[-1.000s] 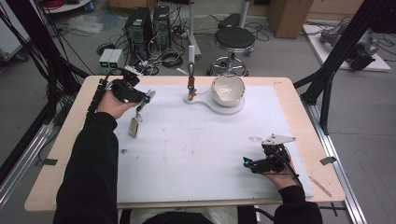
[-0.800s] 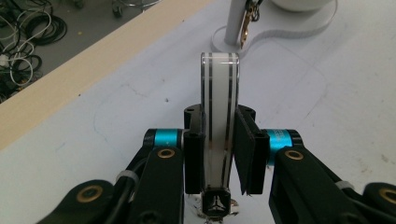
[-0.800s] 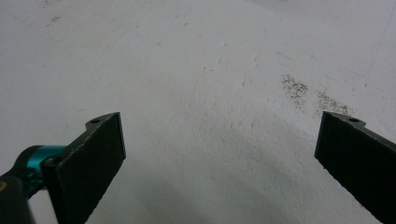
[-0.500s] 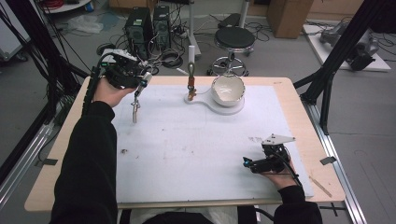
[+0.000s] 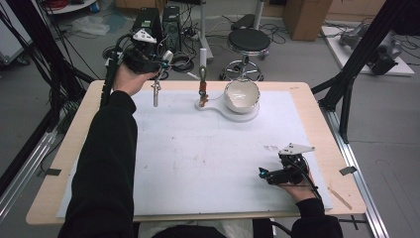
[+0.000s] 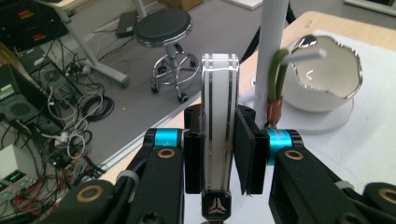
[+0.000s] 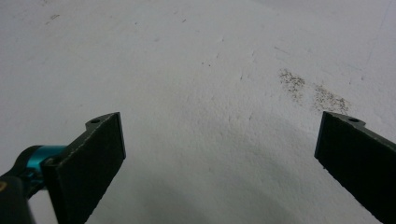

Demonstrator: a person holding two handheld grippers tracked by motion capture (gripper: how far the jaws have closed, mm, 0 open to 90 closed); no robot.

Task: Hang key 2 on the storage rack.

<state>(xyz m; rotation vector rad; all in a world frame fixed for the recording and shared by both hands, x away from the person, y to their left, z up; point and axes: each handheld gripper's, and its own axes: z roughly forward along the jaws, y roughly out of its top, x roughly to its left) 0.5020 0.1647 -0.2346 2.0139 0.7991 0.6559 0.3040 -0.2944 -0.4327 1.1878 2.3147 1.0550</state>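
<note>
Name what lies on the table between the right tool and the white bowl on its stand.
Nothing: in the high view, only bare white mat runs from the right tool up to the bowl.

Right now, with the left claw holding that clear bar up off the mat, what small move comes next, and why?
Probably carry the bar rightward toward the white stand and bowl. The left claw is shut on it, hanging clear above the table's far edge, and the stand lies just beyond it.

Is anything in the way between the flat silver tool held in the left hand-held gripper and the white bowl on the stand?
Yes. The upright white post with its copper-tipped clip stands between the flat silver tool, clamped in the left hand-held gripper, and the white bowl.
</note>
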